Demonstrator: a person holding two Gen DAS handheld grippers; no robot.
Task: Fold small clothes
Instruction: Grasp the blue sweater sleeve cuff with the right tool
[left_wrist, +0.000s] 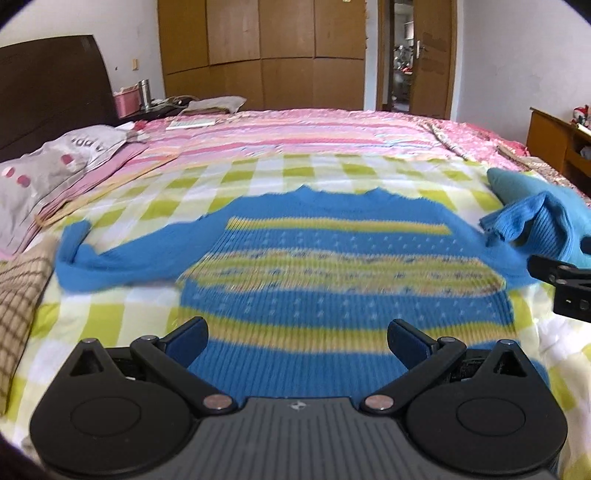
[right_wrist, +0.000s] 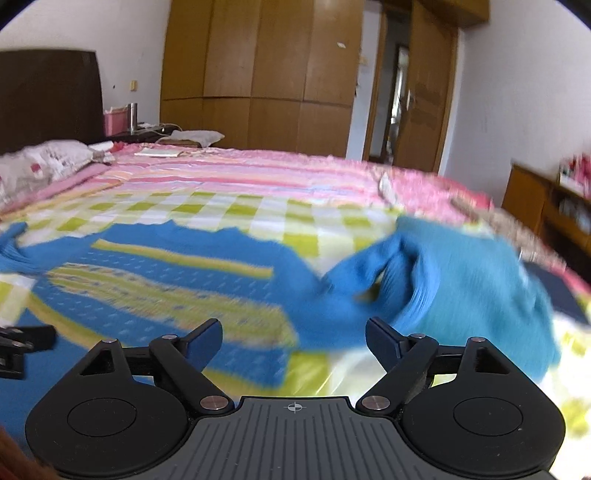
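A small blue knit sweater (left_wrist: 332, 266) with yellow bands lies flat, front up, on the green-and-white check sheet (left_wrist: 122, 206). Its left sleeve (left_wrist: 110, 254) stretches out sideways. Its right sleeve (right_wrist: 332, 288) is bunched up against a teal garment (right_wrist: 480, 273). My left gripper (left_wrist: 297, 341) hovers over the sweater's hem, open, with nothing between its fingers. My right gripper (right_wrist: 294, 339) is open above the sweater's right side, just short of the bunched sleeve, and it grips nothing. Each gripper shows at the edge of the other's view: the right gripper (left_wrist: 561, 284) and the left gripper (right_wrist: 18, 350).
A grey pillow (left_wrist: 44, 173) and a brown checked cloth (left_wrist: 18, 295) lie at the bed's left. Pink striped bedding (left_wrist: 295, 129) covers the far half. Beyond are a dark headboard (left_wrist: 48, 85), a wooden wardrobe (left_wrist: 262, 51) and a cabinet (left_wrist: 554, 140) at right.
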